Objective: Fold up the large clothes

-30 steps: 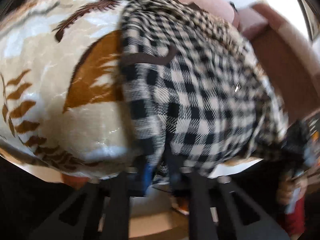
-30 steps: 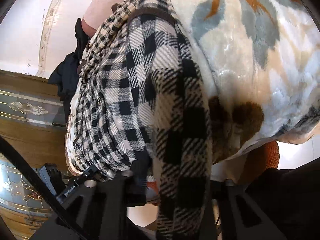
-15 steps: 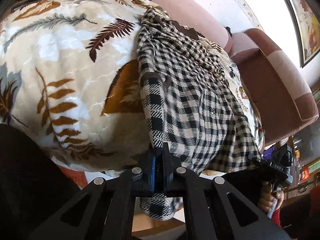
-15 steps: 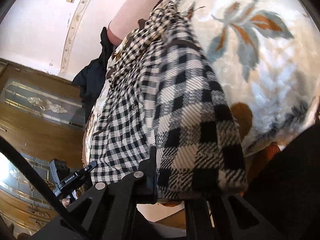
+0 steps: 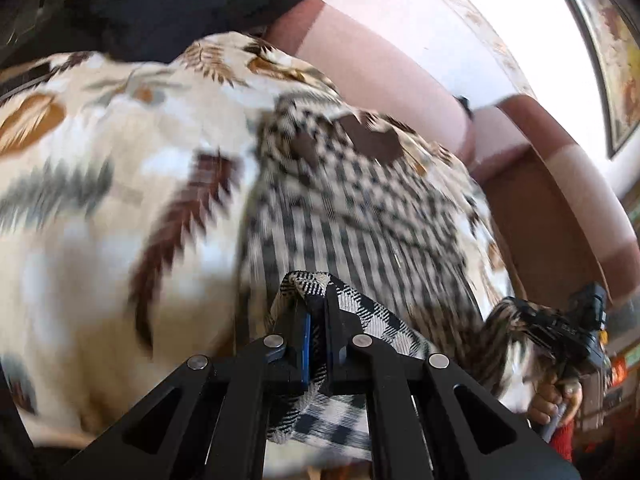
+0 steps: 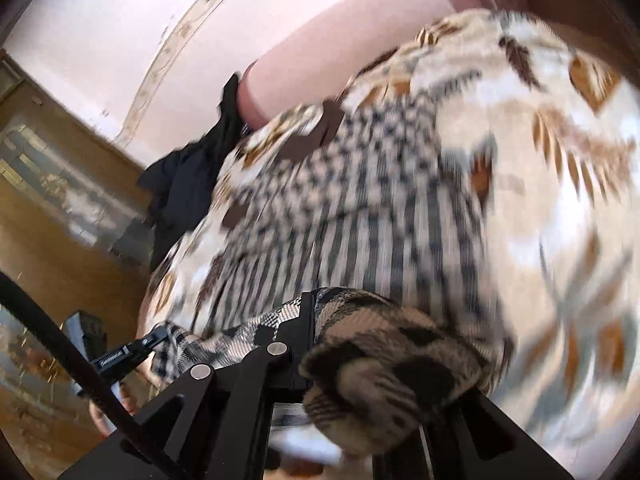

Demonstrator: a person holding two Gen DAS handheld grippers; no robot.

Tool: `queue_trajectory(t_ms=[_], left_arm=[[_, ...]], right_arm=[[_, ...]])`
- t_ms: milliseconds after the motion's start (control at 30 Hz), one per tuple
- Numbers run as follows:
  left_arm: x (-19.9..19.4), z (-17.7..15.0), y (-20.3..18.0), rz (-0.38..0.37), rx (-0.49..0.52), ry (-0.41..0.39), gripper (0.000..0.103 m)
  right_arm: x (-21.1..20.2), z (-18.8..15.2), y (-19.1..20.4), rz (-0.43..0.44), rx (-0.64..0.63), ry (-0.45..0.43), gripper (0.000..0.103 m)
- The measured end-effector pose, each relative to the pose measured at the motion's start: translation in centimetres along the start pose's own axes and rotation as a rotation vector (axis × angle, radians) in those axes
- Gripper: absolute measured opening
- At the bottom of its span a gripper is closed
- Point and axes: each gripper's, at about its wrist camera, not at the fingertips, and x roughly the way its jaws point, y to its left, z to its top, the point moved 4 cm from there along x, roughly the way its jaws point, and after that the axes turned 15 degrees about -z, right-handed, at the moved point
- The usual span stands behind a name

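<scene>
Leaf-print cream fleece blanket (image 5: 100, 208) covered the sofa seat, filling the left of the left-wrist view. Black-and-cream checked flannel shirt (image 5: 360, 216) lay spread on it, just right of centre, collar end far, hem end near.

Left gripper (image 5: 316, 340) was clamped narrow on the near hem corner at the shirt's left edge; cloth bunched over both fingers. Right gripper (image 6: 310, 344) held the near hem corner at the shirt's right edge, fabric wadded over it; one finger (image 6: 296, 344) showed, the other was buried, so I couldn't tell the gap, but cloth was clearly pinched.

Judgement: step in hand was carrying the hem up toward the collar for a crosswise fold. To do it well:
- keep both corners level and the hem taut between them
- lift clear of the lower layer so it doesn't drag
- lay hem square on the shoulders, then release

Risk: wadded right corner could land creased. Pink-and-brown padded sofa back (image 5: 400, 80) sat behind the far edge; dark garment (image 5: 160, 4) far left.
</scene>
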Motion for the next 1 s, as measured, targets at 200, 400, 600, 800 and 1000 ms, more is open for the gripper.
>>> queue_trajectory(t_ms=[200, 400, 600, 800, 1000], left_arm=[[5.1, 8.7, 0.7, 0.097, 0.035, -0.088, 0.005], [9.8, 13.3, 3.0, 0.095, 0.003, -0.082, 0.005], [12.3, 15.3, 4.9, 0.023, -0.075, -0.091, 0.005], [13.2, 17.2, 6.3, -0.101, -0.202, -0.146, 0.010], [11.5, 18.5, 7.9, -0.124, -0.315, -0.300, 0.067]], right_arm=[[6.0, 8.6, -0.7, -0.125, 0.103, -0.079, 0.007], [12.2, 12.4, -3.0, -0.207, 0.175, -0.053, 0.007], [15.0, 14.0, -5.8, -0.125, 0.285, 0.001, 0.007], [16.9, 15.7, -6.6, -0.063, 0.371, 0.017, 0.011], [17.7, 17.7, -6.8, -0.045, 0.441, -0.061, 0.064]])
